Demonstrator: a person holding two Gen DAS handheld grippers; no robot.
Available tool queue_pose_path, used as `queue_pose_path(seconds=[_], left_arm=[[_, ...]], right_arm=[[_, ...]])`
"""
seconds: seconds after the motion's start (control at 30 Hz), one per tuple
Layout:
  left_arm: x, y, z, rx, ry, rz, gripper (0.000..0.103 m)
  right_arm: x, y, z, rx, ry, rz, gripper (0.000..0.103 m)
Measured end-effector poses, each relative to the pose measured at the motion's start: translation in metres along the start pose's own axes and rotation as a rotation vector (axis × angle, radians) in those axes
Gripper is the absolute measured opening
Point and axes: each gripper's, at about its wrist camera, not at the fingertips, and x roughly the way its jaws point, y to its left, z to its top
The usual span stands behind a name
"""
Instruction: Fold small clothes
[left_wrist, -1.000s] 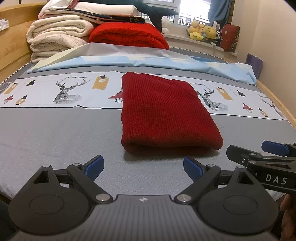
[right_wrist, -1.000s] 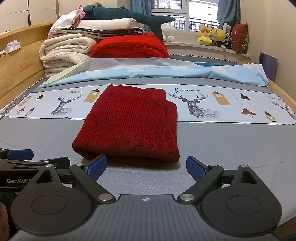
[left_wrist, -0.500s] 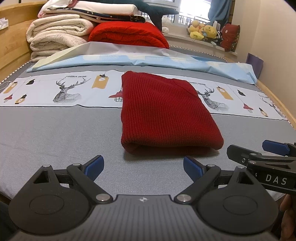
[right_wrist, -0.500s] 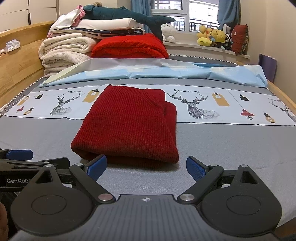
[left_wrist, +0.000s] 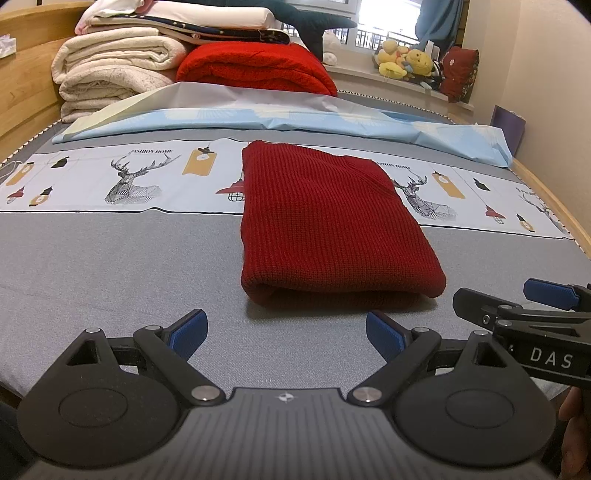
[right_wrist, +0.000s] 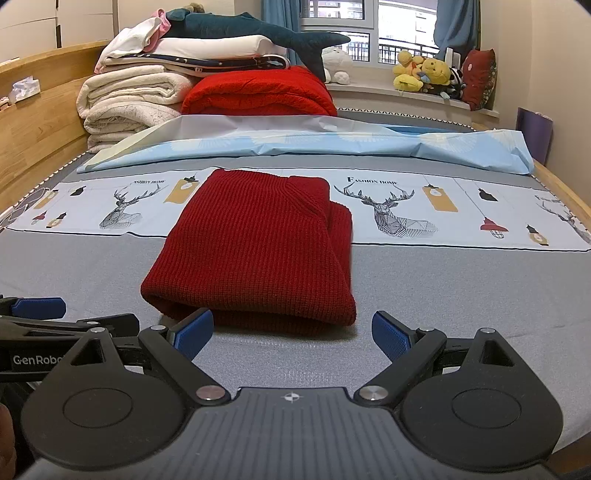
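You held the left gripper (left_wrist: 284, 334) low over the near edge of the bed (left_wrist: 110, 258), and its two blue fingers stood wide apart with nothing between them. The red sweater (left_wrist: 328, 225) lay on the grey cover just past those fingers, not touching them. It was already folded into a neat, thick block, with its rounded fold facing you and its far end lying over the white strip with the deer pictures (left_wrist: 133, 181).

You held the right gripper (right_wrist: 291, 332) beside the left one, and its fingers were spread wide too, holding nothing. In that view the sweater (right_wrist: 255, 251) sat right in front, and the left blue finger (right_wrist: 194, 330) looked very close to the near fold. I could not tell if it touched.

It looked to me like the folding was almost done, or all done. A bit of the lower layer stuck out on the right side of the sweater. If you wanted one more fold, you would have needed to slide both grippers under the near edge, pinch it at two corners, and lift it over evenly so the layers did not slip.

Some words could be read. The strip said "FASHION HOME" (right_wrist: 373, 181) next to a deer. The side of the left gripper, seen from the right camera, said "GenRobo" (right_wrist: 37, 359), cut off by the black frame. The side of the right gripper, seen from the left camera, said "DAS" (left_wrist: 550, 358).
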Motion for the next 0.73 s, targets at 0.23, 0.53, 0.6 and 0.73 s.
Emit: queue_pose_path(seconds=[0.23,0.53,0.6,0.73], left_arm=[[0.0005,0.0000,0.0002,-0.001,0.001,-0.001,0.095],[0.0005,-0.0002,-0.0005,-0.001,0.001,-0.001,0.095],[0.0009,-0.0001,-0.0009,-0.001,0.003,-0.002,0.095],[0.0025,-0.0018,-0.0041,-0.002,0.006,-0.004,0.095]], right_arm=[[-0.0001,0.0001,0.0000,0.000,0.000,0.000,0.093],[-0.0001,-0.0003,0.0002,-0.001,0.000,0.000,0.093],[-0.0001,-0.0001,0.0002,-0.001,0.001,0.000,0.093],[0.0001,0.0005,-0.0004,-0.001,0.001,-0.002,0.093]])
